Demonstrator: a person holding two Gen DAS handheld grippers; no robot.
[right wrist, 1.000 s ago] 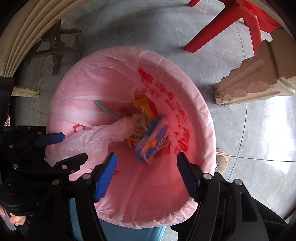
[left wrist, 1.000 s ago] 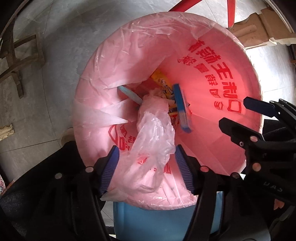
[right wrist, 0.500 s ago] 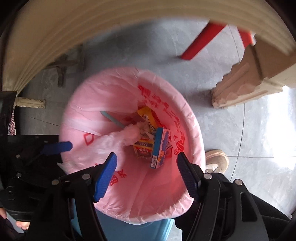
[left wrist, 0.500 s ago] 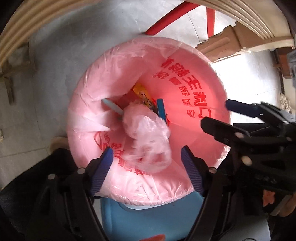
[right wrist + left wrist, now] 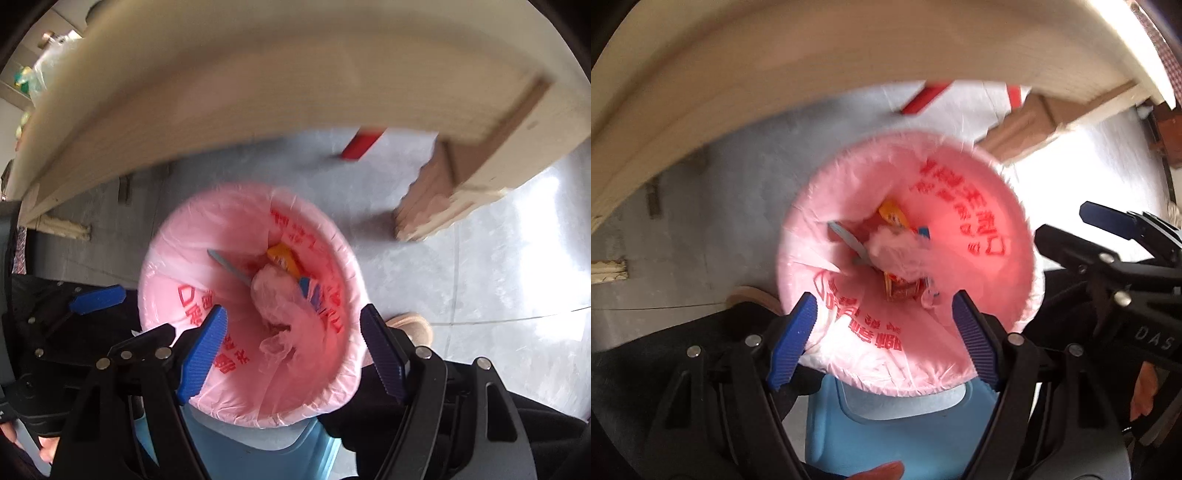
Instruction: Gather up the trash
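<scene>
Both claws above blue plastic bin (image 5: pixel 901 428) w/ pink printed liner bag (image 5: pixel 975 206) on grey floor. Left claw (image 5: pixel 884 339) wide, nothing betw. blue pads, jaws just opened. Right claw (image 5: pixel 293 349) wide, empty too. Crumpled pink plastic bag (image 5: pixel 277 295) lying inside liner atop colourful wrappers (image 5: pixel 284 258), near liner's far rim.

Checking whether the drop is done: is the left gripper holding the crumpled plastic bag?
No: the left gripper stands open and empty, and the crumpled plastic bag lies inside the bin.
</scene>
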